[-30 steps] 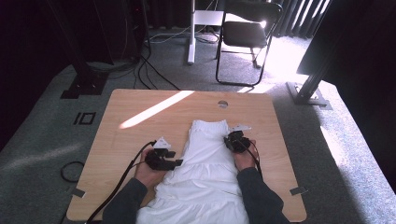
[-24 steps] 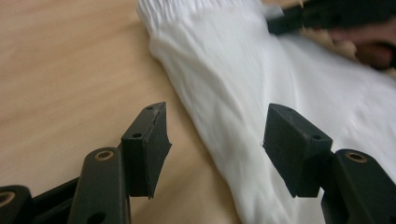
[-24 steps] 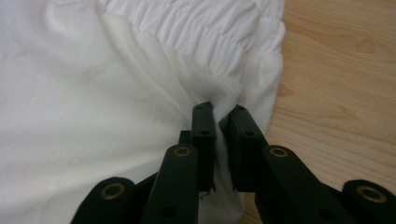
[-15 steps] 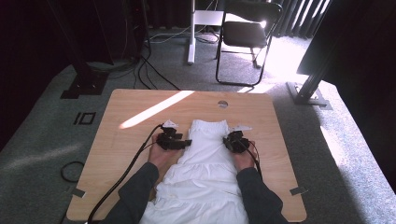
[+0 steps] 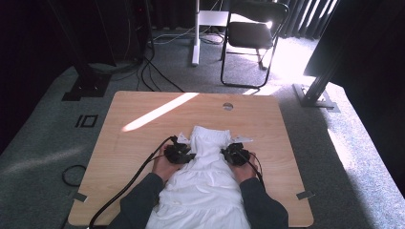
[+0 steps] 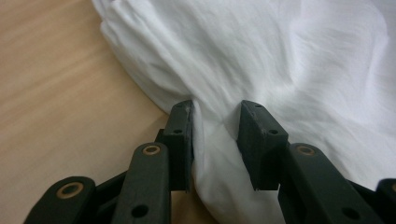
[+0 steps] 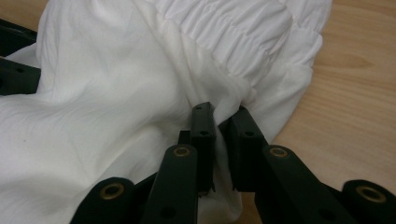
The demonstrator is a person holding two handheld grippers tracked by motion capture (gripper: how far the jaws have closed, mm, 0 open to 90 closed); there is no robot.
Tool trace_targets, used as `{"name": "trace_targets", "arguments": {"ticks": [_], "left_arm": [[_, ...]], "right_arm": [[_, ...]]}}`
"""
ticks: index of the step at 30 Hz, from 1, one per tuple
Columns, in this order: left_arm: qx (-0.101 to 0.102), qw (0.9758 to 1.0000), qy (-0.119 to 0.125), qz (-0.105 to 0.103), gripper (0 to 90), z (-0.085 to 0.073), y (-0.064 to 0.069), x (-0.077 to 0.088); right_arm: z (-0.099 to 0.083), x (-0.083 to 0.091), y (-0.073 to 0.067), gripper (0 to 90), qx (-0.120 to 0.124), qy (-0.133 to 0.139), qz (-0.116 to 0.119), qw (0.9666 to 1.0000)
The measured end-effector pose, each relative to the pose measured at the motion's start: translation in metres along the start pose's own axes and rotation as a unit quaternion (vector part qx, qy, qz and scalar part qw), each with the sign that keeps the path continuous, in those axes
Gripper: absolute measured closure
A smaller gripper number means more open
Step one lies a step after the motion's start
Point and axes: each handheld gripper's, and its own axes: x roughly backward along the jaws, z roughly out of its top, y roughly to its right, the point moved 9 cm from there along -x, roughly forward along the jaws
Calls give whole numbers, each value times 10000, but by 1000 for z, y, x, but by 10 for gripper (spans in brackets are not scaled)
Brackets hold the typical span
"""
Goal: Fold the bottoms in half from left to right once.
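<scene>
So my right tool (image 7: pixel 219 116) is clamped down on a pinch of the white dress (image 5: pixel 205 186), right below the gathered, elasticated band (image 7: pixel 243 28) at its far end. The jaws are nearly together with a fold of cloth squeezed between them, so that side looks solid. My left tool (image 6: pixel 215 116) is a different story: the jaws stand apart with a ridge of fabric running up between them, touching the inner faces, but I wouldn't call it gripped yet. More like straddling the fold, ready to close.

From the high view, both tools sit at the narrow waist of the garment, left tool (image 5: pixel 179 152) on its left edge and right tool (image 5: pixel 235 153) on its right edge, roughly level with each other. The dress lies flat on the table (image 5: pixel 143 109), bodice end pointing away from me, skirt spreading toward the near edge between my forearms.

Progress-wise, I'd say we're early. One side grabbed, the other lined up, nothing folded or lifted that I can see. Left to do: close the left tool, then whatever fold or pull comes after, which is basically the whole job.
</scene>
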Motion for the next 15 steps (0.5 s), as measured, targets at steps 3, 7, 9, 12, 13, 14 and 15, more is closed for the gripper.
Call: {"name": "trace_targets", "arguments": {"ticks": [3, 7, 9, 12, 13, 14, 15], "left_arm": [[19, 10000, 46, -62, 682, -9, 7, 7], [-45, 9999, -2, -107, 682, -20, 14, 16], [-62, 9999, -40, -127, 674, -24, 17, 19], [42, 10000, 38, 4, 485, -21, 8, 21], [185, 9997, 165, -38, 435, -17, 4, 21], [345, 9989, 308, -114, 400, -11, 1, 22], [444, 9979, 432, -168, 381, -6, -2, 23]], "right_arm": [[-6, 5, -7, 817, 61, 4, 50, 10000], [-14, 12, -15, 817, 124, -10, 129, 9998], [-17, 14, -18, 817, 167, -1, 153, 9997], [-18, 15, -20, 817, 199, -12, 146, 9997], [-18, 15, -20, 818, 204, -16, 143, 9997], [-18, 15, -20, 818, 217, -17, 139, 9997], [-18, 15, -20, 818, 222, -17, 138, 9997]]}}
